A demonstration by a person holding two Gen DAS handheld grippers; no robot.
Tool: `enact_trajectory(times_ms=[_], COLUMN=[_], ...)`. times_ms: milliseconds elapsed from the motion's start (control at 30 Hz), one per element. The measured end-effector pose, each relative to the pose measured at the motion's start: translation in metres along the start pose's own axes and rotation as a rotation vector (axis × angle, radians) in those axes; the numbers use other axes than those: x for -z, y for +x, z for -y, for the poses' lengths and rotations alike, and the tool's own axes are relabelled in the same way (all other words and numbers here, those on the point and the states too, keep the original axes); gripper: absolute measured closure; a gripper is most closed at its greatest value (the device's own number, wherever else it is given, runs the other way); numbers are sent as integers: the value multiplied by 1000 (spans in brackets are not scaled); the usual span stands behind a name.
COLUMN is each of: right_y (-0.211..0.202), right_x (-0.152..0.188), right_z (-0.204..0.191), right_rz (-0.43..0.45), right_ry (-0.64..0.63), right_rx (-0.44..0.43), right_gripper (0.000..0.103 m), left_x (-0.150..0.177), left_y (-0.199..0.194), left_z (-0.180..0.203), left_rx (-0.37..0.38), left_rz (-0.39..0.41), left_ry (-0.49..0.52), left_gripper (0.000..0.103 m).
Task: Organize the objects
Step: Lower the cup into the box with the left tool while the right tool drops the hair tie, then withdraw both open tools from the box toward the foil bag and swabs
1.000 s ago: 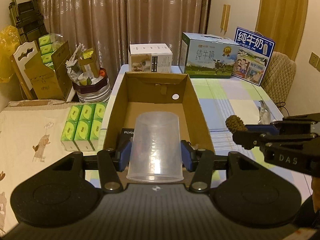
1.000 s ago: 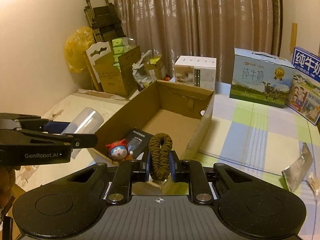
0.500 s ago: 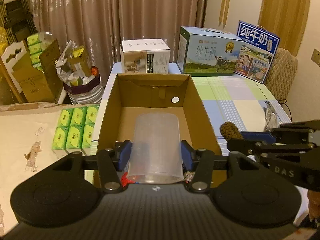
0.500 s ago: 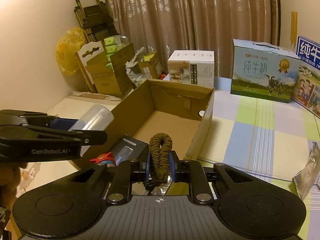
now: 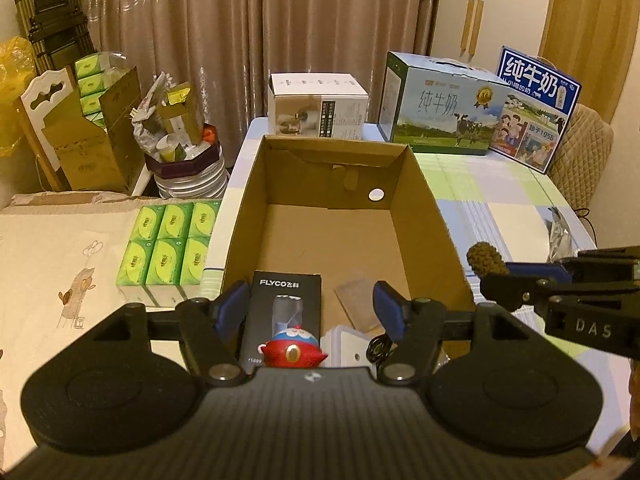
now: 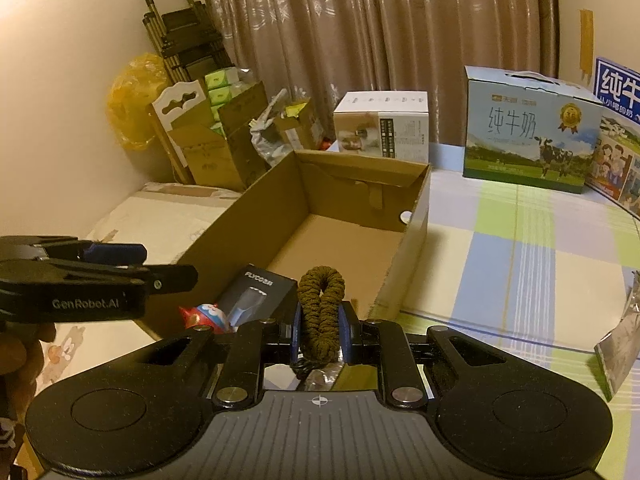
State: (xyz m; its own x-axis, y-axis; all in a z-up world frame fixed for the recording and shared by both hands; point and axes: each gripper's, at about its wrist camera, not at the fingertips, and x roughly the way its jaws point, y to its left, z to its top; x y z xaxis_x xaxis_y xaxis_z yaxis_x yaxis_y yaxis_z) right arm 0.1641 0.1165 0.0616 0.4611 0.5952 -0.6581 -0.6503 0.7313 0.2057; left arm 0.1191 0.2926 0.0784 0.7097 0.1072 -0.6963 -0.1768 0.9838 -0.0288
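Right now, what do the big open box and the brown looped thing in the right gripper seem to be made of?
The open box looks like plain brown cardboard, matte, with raw cut edges and folded flaps. The brown loop, clamped in the right gripper, looks like braided cord or fabric: its surface is knobbly and dull. The fibre itself I cannot tell.
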Motion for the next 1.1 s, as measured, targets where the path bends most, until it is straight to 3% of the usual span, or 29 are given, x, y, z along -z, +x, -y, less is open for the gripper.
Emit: enact_trajectory(times_ms=[300, 367, 400, 433, 1100], right_y=[1, 0, -2, -5, -62], right_x=[-10, -13, -13, -12, 36], right_z=[-4, -3, -2, -1, 34], right_rz=[54, 88, 113, 132, 90], right_ry=[53, 67, 69, 68, 192], right_rx=[-65, -69, -61, -60, 2], right_gripper=[86, 60, 40, 37, 37], left_x=[2, 2, 3, 4, 37], left_y=[-8, -10, -10, -11, -37], left_z=[-11, -12, -13, -13, 10], left_rx=[-12, -20, -26, -31, -20], left_rz=[16, 17, 18, 18, -7], left_ry=[-26, -25, -22, -20, -53], left_gripper=[34, 31, 30, 30, 25])
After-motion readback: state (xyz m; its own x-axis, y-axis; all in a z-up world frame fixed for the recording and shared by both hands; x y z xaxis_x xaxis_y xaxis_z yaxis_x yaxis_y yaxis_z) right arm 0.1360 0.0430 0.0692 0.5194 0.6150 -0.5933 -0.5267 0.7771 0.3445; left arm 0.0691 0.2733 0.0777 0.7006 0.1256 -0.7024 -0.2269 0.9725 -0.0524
